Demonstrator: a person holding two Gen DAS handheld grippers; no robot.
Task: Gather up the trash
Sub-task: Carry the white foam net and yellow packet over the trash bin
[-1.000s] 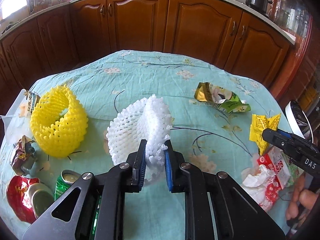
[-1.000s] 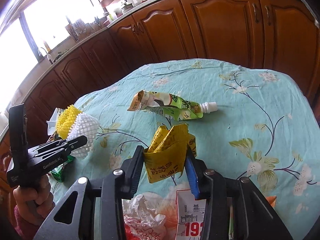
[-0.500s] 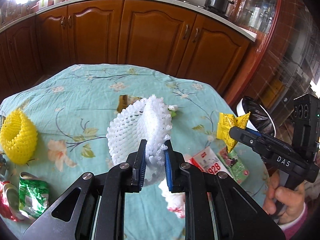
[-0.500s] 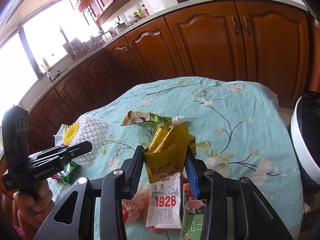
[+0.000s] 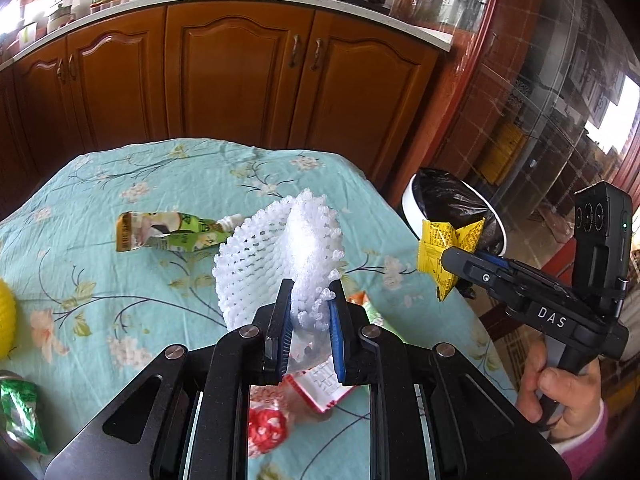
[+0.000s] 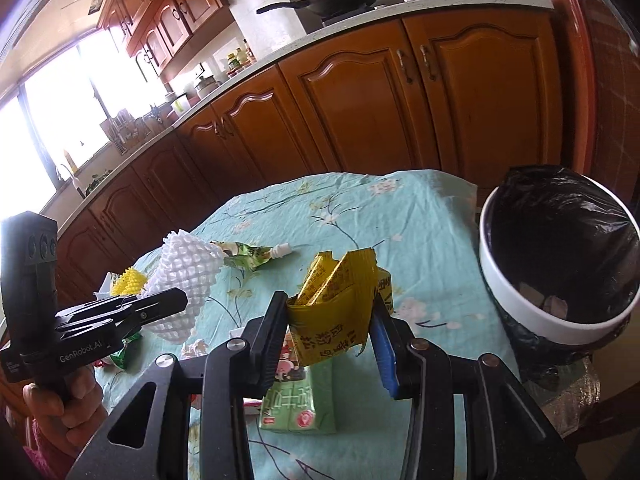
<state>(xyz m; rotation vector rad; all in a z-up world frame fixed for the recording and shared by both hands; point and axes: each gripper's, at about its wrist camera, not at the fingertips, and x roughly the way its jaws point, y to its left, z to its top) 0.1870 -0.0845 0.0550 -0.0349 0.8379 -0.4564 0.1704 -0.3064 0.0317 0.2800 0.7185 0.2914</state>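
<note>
My left gripper is shut on a white foam fruit net and holds it above the table; the net also shows in the right wrist view. My right gripper is shut on a crumpled yellow wrapper, held in the air near the table's right edge; the wrapper also shows in the left wrist view. The white trash bin with a black liner stands just past that edge, to the right of the wrapper, and shows in the left wrist view.
On the floral tablecloth lie a green drink pouch, a green carton, a red-and-white carton, a yellow foam net and a green wrapper. Wooden cabinets stand behind.
Both grippers have swung right with their loads, towards the table's right edge. The bin is now much closer in both views; the yellow net has slid to the left edge.
</note>
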